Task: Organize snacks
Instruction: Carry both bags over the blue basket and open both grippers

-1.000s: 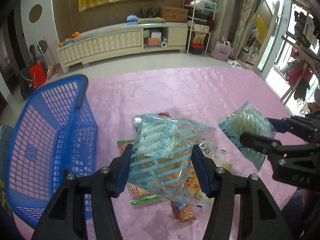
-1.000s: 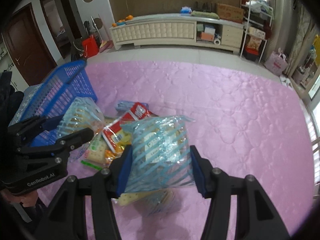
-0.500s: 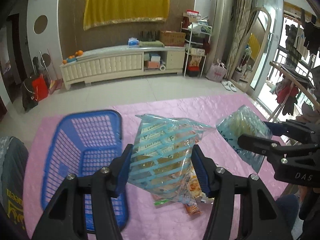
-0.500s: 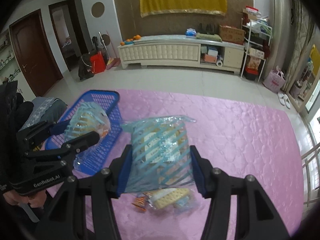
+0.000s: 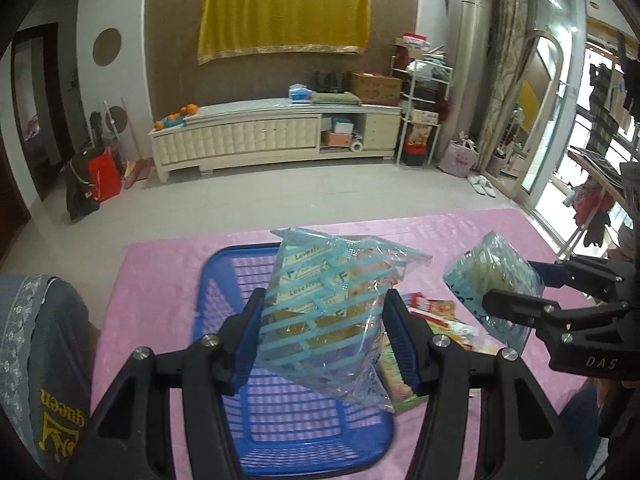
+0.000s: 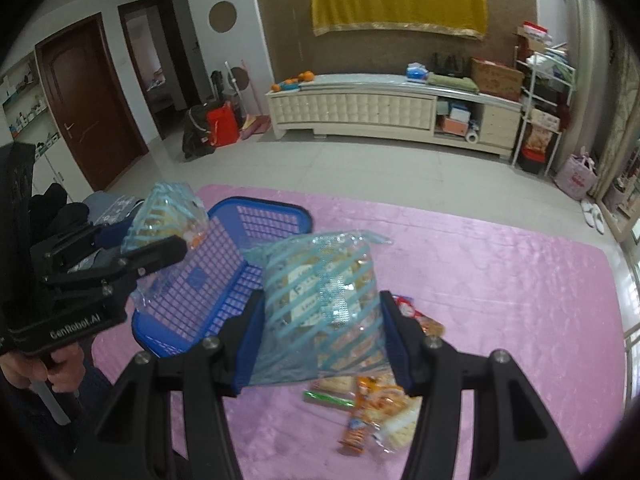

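Note:
My left gripper (image 5: 324, 336) is shut on a clear bag with light-blue stripes (image 5: 328, 304), full of crackers, held above the blue plastic basket (image 5: 280, 432). My right gripper (image 6: 320, 336) is shut on a second blue-striped cracker bag (image 6: 324, 304), held above the pink cloth just right of the basket (image 6: 224, 280). The right gripper and its bag (image 5: 492, 276) show at the right of the left wrist view. The left gripper and its bag (image 6: 168, 216) show at the left of the right wrist view, over the basket's left rim.
Several loose snack packets (image 6: 376, 412) lie on the pink cloth (image 6: 500, 280) right of the basket; they also show in the left wrist view (image 5: 440, 320). A dark garment with yellow lettering (image 5: 44, 360) lies at the left. A white cabinet (image 5: 272, 136) stands across the floor.
Both grippers have risen with their bags. The left gripper has swung left from over the snack pile to over the basket. The right gripper has followed toward the basket.

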`<state>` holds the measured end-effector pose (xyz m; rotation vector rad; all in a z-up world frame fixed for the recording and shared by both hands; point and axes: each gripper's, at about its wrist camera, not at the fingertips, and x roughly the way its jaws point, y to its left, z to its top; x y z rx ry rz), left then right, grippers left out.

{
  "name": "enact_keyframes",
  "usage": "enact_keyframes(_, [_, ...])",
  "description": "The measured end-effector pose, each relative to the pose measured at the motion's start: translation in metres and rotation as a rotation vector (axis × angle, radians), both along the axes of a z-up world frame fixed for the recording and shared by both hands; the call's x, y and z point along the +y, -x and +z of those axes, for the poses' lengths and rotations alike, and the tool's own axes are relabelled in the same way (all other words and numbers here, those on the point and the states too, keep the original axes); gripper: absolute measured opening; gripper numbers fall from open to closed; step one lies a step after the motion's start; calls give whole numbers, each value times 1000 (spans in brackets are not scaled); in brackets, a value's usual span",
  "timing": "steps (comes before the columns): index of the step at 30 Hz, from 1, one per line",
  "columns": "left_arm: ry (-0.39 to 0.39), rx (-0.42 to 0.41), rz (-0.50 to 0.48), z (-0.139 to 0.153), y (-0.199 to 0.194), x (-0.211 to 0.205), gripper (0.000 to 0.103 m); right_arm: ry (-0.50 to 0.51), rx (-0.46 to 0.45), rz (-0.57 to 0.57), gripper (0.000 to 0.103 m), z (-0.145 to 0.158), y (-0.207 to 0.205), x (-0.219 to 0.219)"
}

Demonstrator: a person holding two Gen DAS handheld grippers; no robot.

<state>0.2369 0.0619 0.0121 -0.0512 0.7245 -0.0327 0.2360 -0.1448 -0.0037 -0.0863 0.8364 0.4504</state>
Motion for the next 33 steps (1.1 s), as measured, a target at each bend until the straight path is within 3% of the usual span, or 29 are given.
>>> enact_keyframes(11, [41, 69, 36, -22, -26, 55, 56, 12, 67, 68, 60, -22, -39, 56])
enact_keyframes(17, [84, 139, 32, -46, -51, 68, 56, 71, 113, 80, 60, -42, -67, 77])
enact_keyframes(31, [56, 205, -16, -71, -87, 68, 57, 178, 131, 129, 60, -66, -94, 105])
enact_keyframes(33, [47, 200, -25, -71, -89, 69, 62, 196, 120, 127, 62, -68, -97, 107])
